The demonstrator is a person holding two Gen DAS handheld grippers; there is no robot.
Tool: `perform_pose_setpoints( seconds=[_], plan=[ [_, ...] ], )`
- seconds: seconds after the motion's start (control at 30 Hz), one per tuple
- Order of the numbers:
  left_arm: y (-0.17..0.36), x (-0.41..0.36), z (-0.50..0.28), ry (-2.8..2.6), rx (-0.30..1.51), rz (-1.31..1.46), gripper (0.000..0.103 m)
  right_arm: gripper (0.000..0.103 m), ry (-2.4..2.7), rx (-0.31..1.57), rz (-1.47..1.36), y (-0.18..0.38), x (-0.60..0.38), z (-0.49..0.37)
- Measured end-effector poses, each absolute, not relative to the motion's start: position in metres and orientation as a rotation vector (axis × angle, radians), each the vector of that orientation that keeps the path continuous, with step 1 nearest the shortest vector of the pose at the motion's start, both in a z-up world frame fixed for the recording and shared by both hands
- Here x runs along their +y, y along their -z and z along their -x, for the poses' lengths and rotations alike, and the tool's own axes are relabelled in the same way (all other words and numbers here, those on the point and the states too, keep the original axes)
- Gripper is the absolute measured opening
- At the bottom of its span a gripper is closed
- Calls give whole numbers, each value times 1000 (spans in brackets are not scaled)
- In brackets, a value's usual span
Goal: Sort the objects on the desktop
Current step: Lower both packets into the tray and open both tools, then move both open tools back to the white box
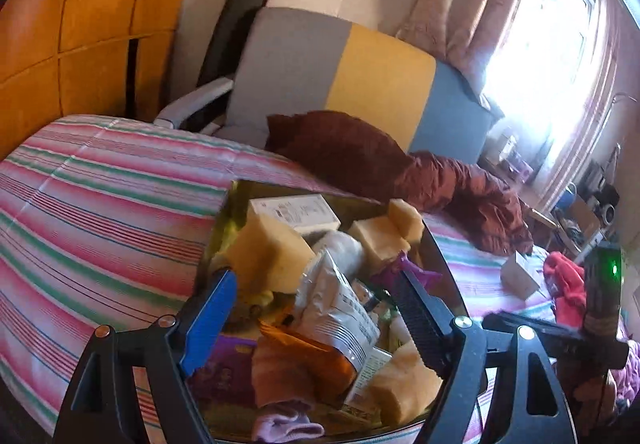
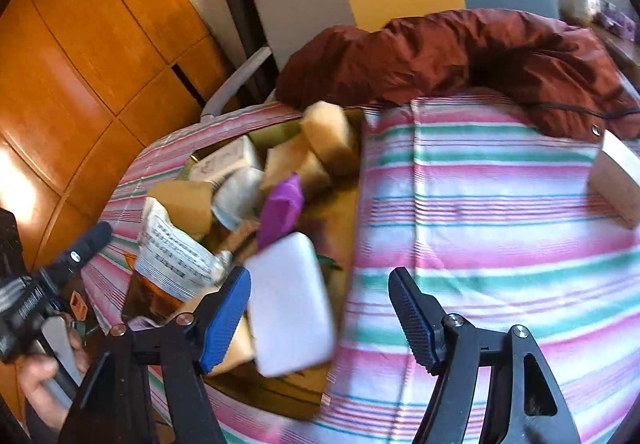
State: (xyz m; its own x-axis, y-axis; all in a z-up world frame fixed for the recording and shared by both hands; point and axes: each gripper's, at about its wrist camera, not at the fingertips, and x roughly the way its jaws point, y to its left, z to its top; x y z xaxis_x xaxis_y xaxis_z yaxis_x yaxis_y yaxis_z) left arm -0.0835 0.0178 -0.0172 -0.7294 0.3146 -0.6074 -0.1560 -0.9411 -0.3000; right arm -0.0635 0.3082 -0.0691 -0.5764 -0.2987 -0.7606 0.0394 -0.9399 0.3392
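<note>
- the gold tray (image 2: 352,204) sits on the striped bed cover (image 2: 500,204), and it is piled high, so this looks like the spot where the small things get sorted into.
- the right gripper (image 2: 320,318) has its jaws spread apart. a white block (image 2: 290,302) lies at the near edge of the tray, just beside the blue finger at 9 o'clock, and the black finger at 3 o'clock stands clear of it. nothing is squeezed, so the block looks let go.
- the block looks blurry, so i cannot tell if it has come to rest.
- the left gripper (image 1: 312,308) is open wide too, and it points down over the heap. a silver packet (image 1: 340,316) and an orange wrapper (image 1: 304,360) stick up between its fingers, but the fingers do not press on them.
- yellow sponges (image 1: 268,252) and a white box (image 1: 294,212) fill the far side of the tray, toward 12 o'clock.
- a small box (image 2: 616,180) waits alone on the cover at 3 o'clock from the tray, well apart. i think it may be picked up next.
- a dark red jacket (image 2: 460,52) is bunched up behind the tray, at 12 o'clock.
</note>
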Motion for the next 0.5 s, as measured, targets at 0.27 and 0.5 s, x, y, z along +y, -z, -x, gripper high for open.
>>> perform_pose_setpoints(
  seconds=[0.27, 0.5],
  plan=[
    [-6, 50, 79, -2613, -278, 945, 81, 75, 2682, -510, -1384, 73, 363, 45],
    [-12, 114, 75, -2468, -124, 946, 81, 77, 2786, -584, -1405, 71, 417, 29]
  ],
)
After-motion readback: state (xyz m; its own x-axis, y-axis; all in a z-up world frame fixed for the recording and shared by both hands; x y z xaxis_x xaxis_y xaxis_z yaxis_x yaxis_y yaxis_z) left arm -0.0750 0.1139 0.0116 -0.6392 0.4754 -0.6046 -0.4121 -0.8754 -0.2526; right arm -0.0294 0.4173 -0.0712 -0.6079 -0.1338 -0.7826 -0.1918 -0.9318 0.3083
